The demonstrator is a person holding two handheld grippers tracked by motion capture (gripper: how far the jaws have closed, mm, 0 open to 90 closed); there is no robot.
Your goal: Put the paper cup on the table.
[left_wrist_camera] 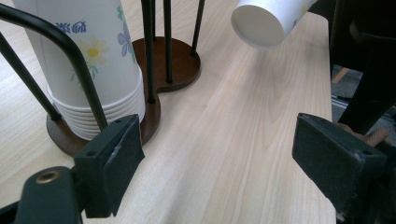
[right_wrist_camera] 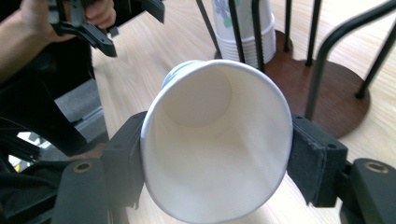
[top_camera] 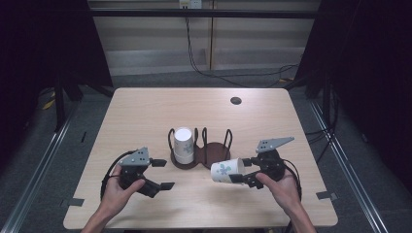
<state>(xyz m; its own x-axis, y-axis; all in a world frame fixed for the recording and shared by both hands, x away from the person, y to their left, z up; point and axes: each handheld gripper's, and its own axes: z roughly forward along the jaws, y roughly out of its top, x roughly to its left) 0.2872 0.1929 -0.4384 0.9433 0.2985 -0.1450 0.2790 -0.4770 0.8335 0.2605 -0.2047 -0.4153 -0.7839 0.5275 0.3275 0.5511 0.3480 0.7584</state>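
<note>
A stack of white paper cups [top_camera: 184, 143] [left_wrist_camera: 95, 70] [right_wrist_camera: 243, 28] with flower prints stands upside down in the left bay of a dark wire holder [top_camera: 214, 150] [left_wrist_camera: 180, 63] [right_wrist_camera: 336, 100] at mid-table. My right gripper [top_camera: 239, 175] [right_wrist_camera: 215, 154] is shut on a single paper cup [top_camera: 226, 171] [right_wrist_camera: 215, 140] [left_wrist_camera: 266, 21]. The cup lies on its side, bottom toward the holder, mouth toward the right gripper camera. My left gripper [top_camera: 162, 174] [left_wrist_camera: 217, 161] stands open left of the holder, with bare table between its jaws.
The holder's right bay has no cups in it. A dark round hole [top_camera: 235, 100] sits at the back right of the wooden table [top_camera: 145, 111]. Dark curtains and floor cables surround the table.
</note>
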